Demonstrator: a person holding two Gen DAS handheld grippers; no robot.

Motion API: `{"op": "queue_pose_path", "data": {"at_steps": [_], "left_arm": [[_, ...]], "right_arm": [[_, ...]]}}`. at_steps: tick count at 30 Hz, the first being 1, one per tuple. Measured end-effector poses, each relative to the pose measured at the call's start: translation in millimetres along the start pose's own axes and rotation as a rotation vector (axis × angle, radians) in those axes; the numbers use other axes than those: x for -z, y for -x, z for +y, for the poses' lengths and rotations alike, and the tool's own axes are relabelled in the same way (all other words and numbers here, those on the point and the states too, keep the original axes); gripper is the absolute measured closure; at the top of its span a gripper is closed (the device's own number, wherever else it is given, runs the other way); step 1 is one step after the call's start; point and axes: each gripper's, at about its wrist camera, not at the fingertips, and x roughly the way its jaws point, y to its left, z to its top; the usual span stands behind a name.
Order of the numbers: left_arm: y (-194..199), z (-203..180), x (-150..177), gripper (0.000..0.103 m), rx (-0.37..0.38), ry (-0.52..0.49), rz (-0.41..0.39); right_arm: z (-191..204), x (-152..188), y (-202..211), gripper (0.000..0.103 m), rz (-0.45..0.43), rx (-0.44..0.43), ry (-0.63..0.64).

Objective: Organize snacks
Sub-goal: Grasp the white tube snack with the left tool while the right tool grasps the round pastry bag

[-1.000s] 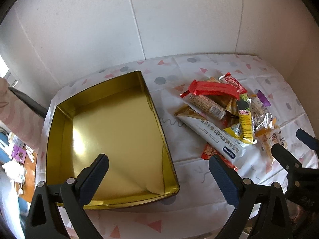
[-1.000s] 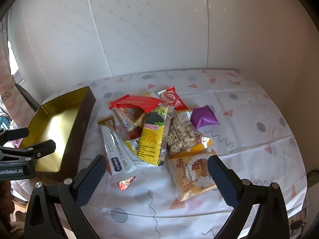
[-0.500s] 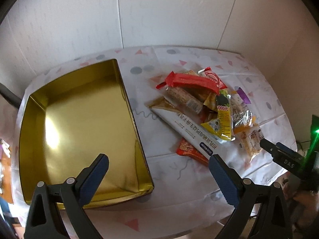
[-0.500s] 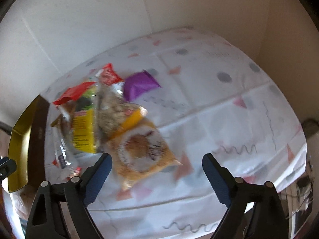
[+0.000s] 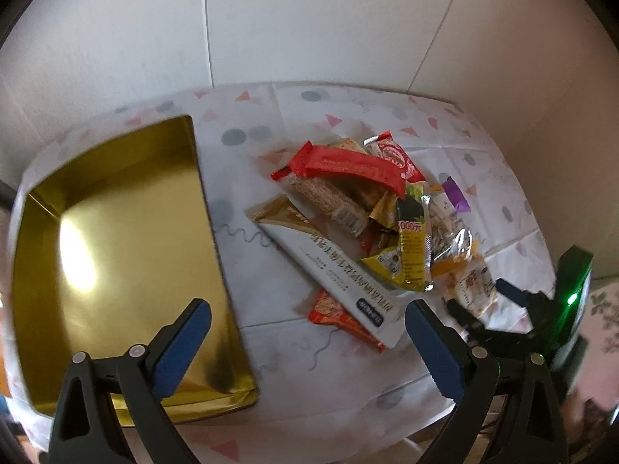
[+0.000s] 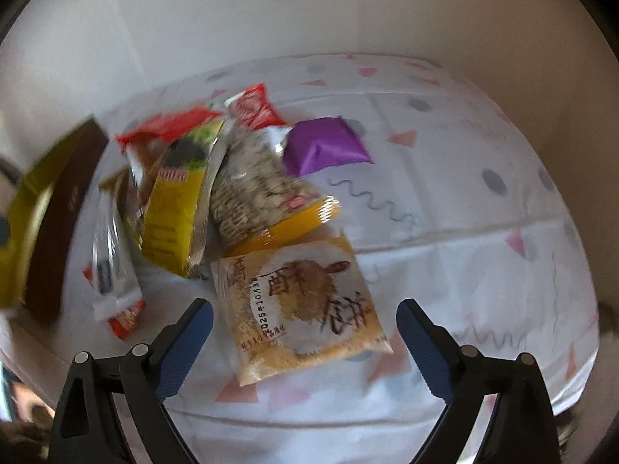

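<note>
We note a surface point(image 5: 348, 123) under a white cloth with dots, triangles and squiggles, set in a corner of plain white walls point(image 5: 309, 19); at its left an empty gold tin point(image 5: 116, 255), to its right a heap of snacks point(image 5: 367, 216). Left gripper point(image 5: 305, 332) points steeply down between tin and heap, jaws wide, nothing between them. Right gripper point(image 6: 305, 332) also points steeply down, jaws just reopened wide, straddling without touching the nearest orange pastry packet point(image 6: 305, 301).
</note>
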Motion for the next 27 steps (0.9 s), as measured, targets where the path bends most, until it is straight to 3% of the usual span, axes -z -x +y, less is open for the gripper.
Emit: {"op": "queue_pose_path", "data": {"at_steps": [2, 4, 8, 10, 18, 20, 22, 27], "left_arm": [[-6.8, -2.8, -3.2, 0.002, 0.001, 0.011, 0.027], [-13.1, -6.2, -5.9, 0.002, -0.014, 0.006, 0.042], [-23.9, -16.5, -10.0, 0.002, -0.048, -0.025, 0.037], [-33.1, -23.8, -12.8, 0.004, -0.084, -0.048, 0.054], [-71.3, -27.5, -27.5, 0.015, -0.123, -0.004, 0.129], [-81.5, -24.5, -28.6, 0.027, -0.114, 0.016, 0.156], [-90.3, -21.1, -28.4, 0.030, -0.096, 0.039, 0.177], [-95.2, -20.8, -27.5, 0.036, -0.093, 0.024, 0.147]], "right_arm": [[5.6, 0.5, -5.3, 0.007, 0.006, 0.014, 0.034], [4.4, 2.4, -12.8, 0.014, 0.018, 0.022, 0.038], [-6.1, 9.0, -5.7, 0.021, -0.041, -0.026, -0.017], [-8.4, 10.4, -3.8, 0.031, -0.054, -0.011, -0.011], [-18.3, 10.7, -5.3, 0.033, -0.080, -0.033, -0.046], [-17.1, 10.7, -5.0, 0.033, -0.082, -0.034, -0.039], [-17.3, 10.9, -5.0, 0.033, -0.084, -0.037, -0.040], [-15.8, 13.7, -3.8, 0.033, -0.091, -0.032, -0.032]]}}
